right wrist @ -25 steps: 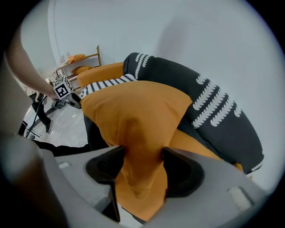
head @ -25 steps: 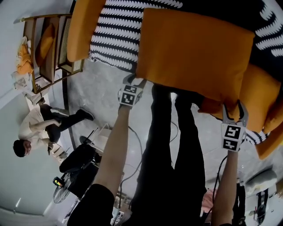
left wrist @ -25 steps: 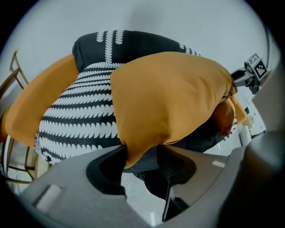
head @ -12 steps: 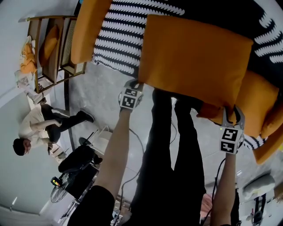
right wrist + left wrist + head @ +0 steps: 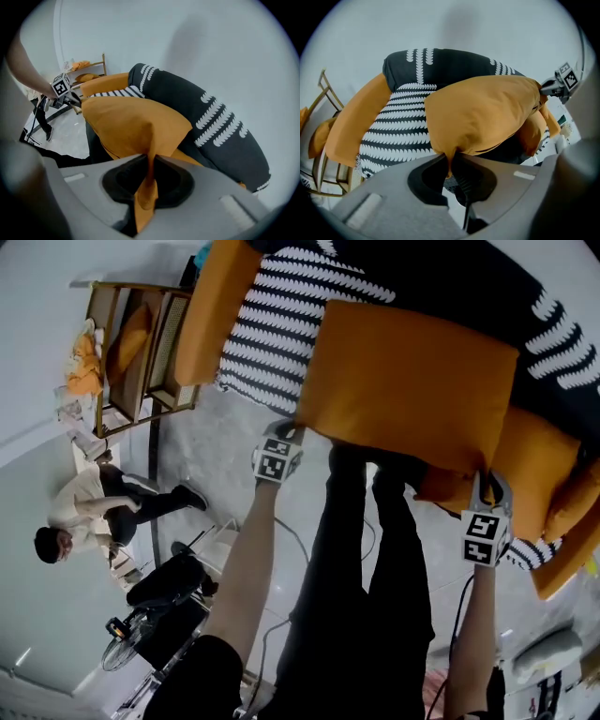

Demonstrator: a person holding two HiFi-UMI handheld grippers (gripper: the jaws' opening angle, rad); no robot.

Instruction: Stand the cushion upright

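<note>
A large orange cushion (image 5: 412,381) hangs in front of a black sofa with white zigzag stripes (image 5: 281,334). My left gripper (image 5: 286,430) is shut on the cushion's near left corner (image 5: 450,157); its jaws have just been closing on the fabric. My right gripper (image 5: 489,486) is shut on the near right corner (image 5: 149,171), a flap of cloth pinched between its jaws, which have also just been closing. Each gripper view shows the cushion (image 5: 136,124) stretching away to the other gripper (image 5: 558,86).
An orange sofa arm (image 5: 211,315) lies at the left, more orange cushions (image 5: 553,484) at the right. A wooden shelf (image 5: 131,362) stands far left. A person (image 5: 84,512) sits on the grey floor beside black gear (image 5: 159,596). My legs are below the cushion.
Both grippers closed on the cushion's near corners and rose. The cushion's front edge has come up off the sofa and the whole cushion sits higher and further away in the head view.
</note>
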